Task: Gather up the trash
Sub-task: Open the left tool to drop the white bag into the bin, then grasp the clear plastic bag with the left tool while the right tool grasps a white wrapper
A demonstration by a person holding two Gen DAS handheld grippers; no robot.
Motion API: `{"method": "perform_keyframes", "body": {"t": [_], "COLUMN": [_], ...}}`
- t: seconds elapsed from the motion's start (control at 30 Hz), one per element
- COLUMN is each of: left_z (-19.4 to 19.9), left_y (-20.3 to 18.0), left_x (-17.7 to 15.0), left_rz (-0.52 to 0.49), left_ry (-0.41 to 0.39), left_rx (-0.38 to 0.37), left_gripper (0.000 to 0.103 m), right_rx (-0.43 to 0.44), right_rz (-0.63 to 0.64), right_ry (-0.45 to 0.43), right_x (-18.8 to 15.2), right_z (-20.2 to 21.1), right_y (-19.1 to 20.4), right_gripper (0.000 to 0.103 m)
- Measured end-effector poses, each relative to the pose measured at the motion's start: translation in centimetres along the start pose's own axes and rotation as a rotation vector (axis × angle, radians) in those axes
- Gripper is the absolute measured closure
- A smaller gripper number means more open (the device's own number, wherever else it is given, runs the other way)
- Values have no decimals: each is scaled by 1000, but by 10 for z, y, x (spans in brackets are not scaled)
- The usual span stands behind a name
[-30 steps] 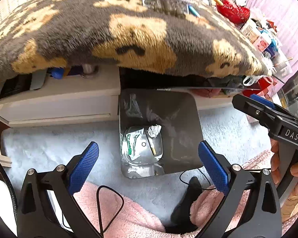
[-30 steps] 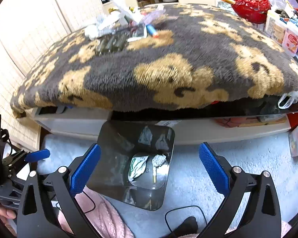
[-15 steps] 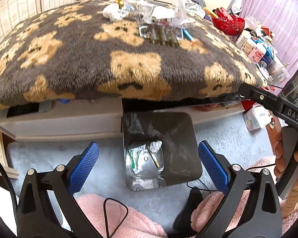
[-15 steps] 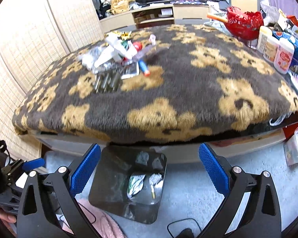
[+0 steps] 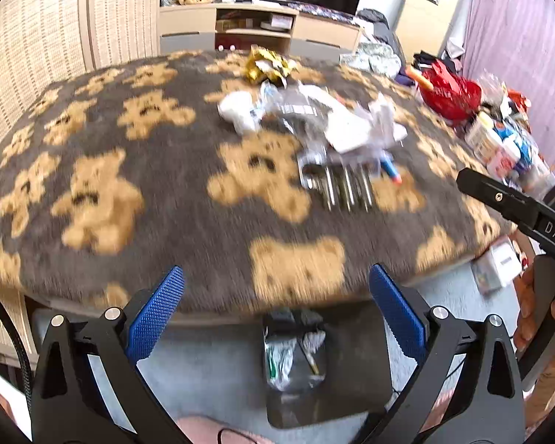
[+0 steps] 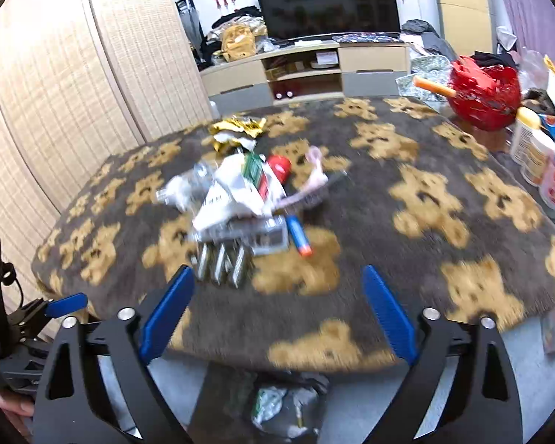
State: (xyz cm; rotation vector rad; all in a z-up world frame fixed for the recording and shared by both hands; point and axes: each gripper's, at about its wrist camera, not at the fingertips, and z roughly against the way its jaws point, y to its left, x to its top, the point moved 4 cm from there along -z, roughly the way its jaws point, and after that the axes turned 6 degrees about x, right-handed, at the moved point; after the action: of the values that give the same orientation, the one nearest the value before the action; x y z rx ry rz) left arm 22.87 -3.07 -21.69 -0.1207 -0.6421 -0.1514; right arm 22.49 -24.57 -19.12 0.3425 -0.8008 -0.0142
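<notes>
Both views are bright with soft, even daylight and no hard shadows. Motion blur smears the bear-print blanket (image 5: 137,170) and the pile of wrappers (image 6: 240,192), while the black gripper arms in the foreground stay sharp. The fisheye lens bends the folding screen (image 6: 74,85) and darkens the corners. Under the blanket's edge the bin (image 5: 351,370) sits in dim shade.

The left gripper (image 5: 275,314) hangs with its jaws wide apart and nothing between them. Below it a dark bin (image 5: 355,373) with wrappers inside stands on the floor at the near edge of the bear-patterned blanket (image 5: 137,185). A trash pile (image 5: 314,125) lies near the blanket's far edge
</notes>
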Motion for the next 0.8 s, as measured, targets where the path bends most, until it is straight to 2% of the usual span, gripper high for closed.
{"method": "perform_keyframes", "body": {"t": [0.17, 0.37, 0.5, 0.6, 0.7, 0.73, 0.8], "left_z": [-9, -19, -35, -54, -69, -72, -79], "left_y": [8, 9, 5, 6, 2, 1, -5], "left_x": [41, 86, 104, 112, 116, 116, 118], "left_rz": [17, 23, 22, 44, 36, 35, 26], "left_ry": [-60, -115, -104, -72, -50, -44, -32], "left_rx": [11, -9, -31, -59, -64, -73, -91], "left_gripper": [8, 13, 19, 24, 32, 35, 41], "right_rx": [45, 77, 82, 79, 70, 68, 61], "right_rz": [12, 69, 89, 97, 94, 91, 93], "right_ry": [-13, -27, -12, 2, 15, 14, 6], "right_x": [27, 44, 45, 43, 42, 42, 41], "right_z": [-21, -44, -62, -76, -84, -85, -84], "right_y": [9, 24, 27, 27, 21, 19, 15], "right_gripper": [35, 46, 52, 61, 74, 84, 87]}}
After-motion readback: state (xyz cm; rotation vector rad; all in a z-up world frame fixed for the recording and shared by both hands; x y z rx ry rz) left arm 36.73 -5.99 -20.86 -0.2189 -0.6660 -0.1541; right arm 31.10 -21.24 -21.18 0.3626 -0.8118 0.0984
